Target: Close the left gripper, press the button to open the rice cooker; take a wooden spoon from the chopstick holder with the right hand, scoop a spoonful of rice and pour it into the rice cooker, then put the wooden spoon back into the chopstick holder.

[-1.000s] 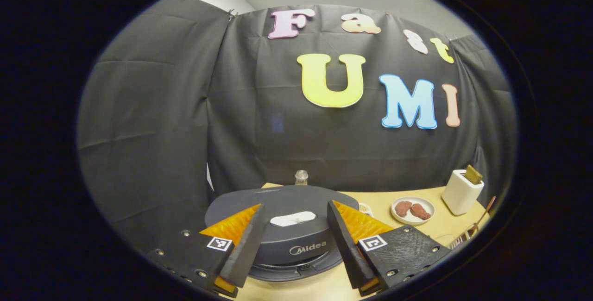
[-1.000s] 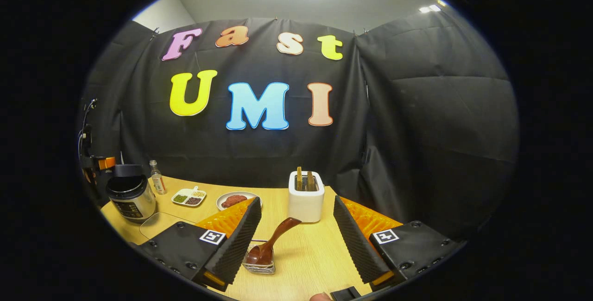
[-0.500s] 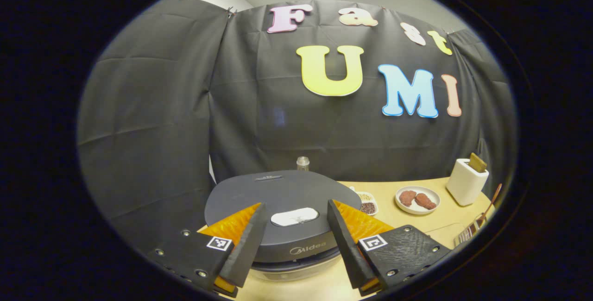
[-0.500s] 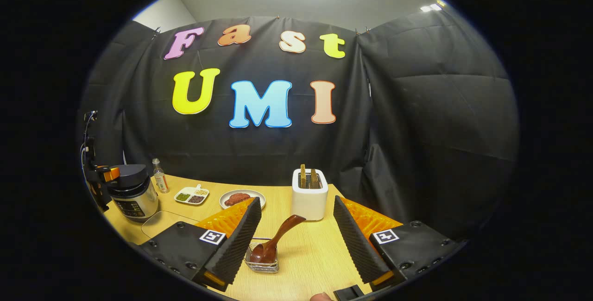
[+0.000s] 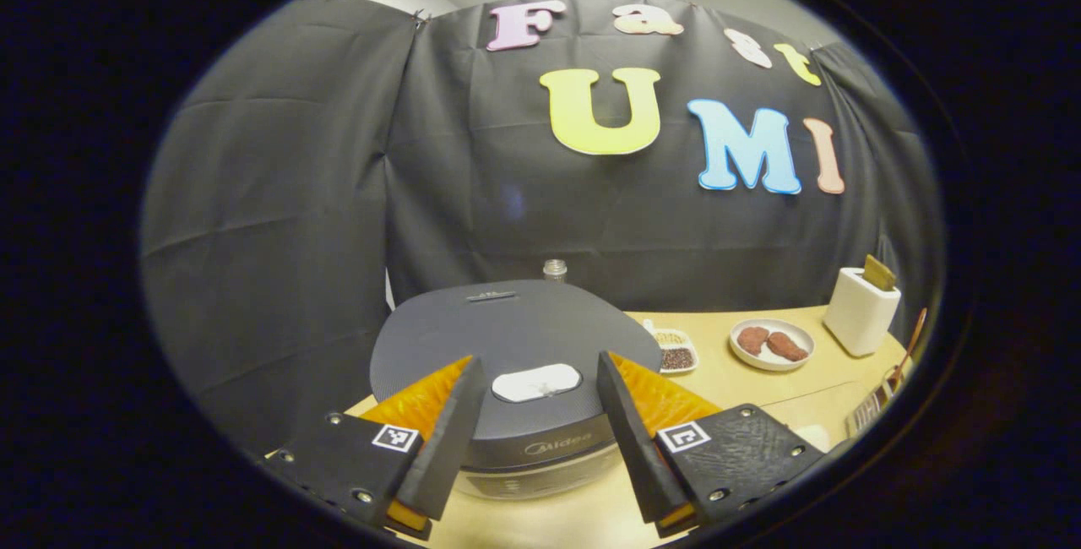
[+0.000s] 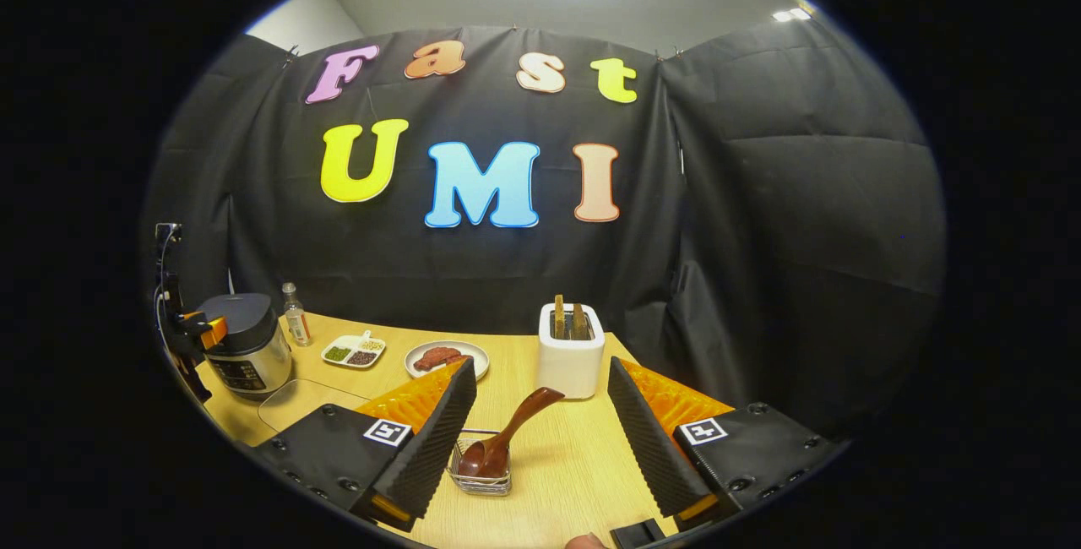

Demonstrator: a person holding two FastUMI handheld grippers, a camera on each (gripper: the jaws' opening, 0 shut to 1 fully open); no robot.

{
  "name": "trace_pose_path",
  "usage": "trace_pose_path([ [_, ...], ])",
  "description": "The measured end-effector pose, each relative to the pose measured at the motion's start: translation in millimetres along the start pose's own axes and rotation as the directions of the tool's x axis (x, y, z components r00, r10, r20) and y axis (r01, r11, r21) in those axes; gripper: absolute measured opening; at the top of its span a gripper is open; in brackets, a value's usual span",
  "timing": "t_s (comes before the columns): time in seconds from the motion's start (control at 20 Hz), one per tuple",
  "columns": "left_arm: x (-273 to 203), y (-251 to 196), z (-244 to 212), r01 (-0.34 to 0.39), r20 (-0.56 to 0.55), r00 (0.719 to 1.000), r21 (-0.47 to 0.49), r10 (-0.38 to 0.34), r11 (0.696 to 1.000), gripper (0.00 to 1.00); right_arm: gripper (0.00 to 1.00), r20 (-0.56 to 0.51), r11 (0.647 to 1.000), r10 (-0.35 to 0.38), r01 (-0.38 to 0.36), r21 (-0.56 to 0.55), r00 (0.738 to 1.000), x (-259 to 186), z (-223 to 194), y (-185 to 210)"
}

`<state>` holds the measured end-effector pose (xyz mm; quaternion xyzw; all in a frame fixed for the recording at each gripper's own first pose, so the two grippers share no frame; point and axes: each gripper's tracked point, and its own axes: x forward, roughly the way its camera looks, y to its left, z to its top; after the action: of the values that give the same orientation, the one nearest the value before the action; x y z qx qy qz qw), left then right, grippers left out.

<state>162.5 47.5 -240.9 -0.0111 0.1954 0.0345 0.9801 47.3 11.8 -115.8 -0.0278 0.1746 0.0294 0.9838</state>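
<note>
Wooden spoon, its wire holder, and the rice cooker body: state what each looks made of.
Wooden spoon: dark reddish-brown wood by its look, with a glossy, probably lacquered finish that catches highlights.
Holder: thin silvery metal wire, an open see-through mesh.
Rice cooker: the side band looks like brushed or polished steel, shiny and reflective; the lid is matte dark grey, likely plastic, finely textured.

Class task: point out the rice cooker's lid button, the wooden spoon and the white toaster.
lid button (image 5: 537, 383), left gripper view, centre of the white pad.
wooden spoon (image 6: 515, 430), right gripper view, mid-handle.
toaster (image 6: 571, 361), right gripper view, front wall.
</note>
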Motion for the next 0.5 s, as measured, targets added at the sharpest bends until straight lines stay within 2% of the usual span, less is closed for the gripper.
trace_pose_path([
  [0.3, -16, -8, 23, 0.006, 0.015, 1.0, 0.033, -0.006, 0.999, 0.84, 0.99, 0.055, 1.0, 0.025, -0.025, 0.008, 0.998, -12, 20, -3],
  [0.35, -24, -12, 36, 0.011, 0.036, 0.999, 0.025, -0.012, 1.0, 0.84, 0.99, 0.064, 1.0, 0.03, -0.03, 0.004, 0.998, -13, 22, -5],
  [0.4, -36, -18, 48, 0.024, 0.058, 0.998, 0.016, -0.025, 1.0, 0.84, 0.95, 0.072, 0.999, 0.035, -0.036, 0.001, 0.997, -15, 23, -8],
  [0.5, -52, -35, 70, 0.044, 0.104, 0.994, 0.004, -0.044, 0.999, 0.84, 0.99, 0.08, 0.998, 0.056, -0.056, 0.005, 0.995, -17, 24, -11],
])
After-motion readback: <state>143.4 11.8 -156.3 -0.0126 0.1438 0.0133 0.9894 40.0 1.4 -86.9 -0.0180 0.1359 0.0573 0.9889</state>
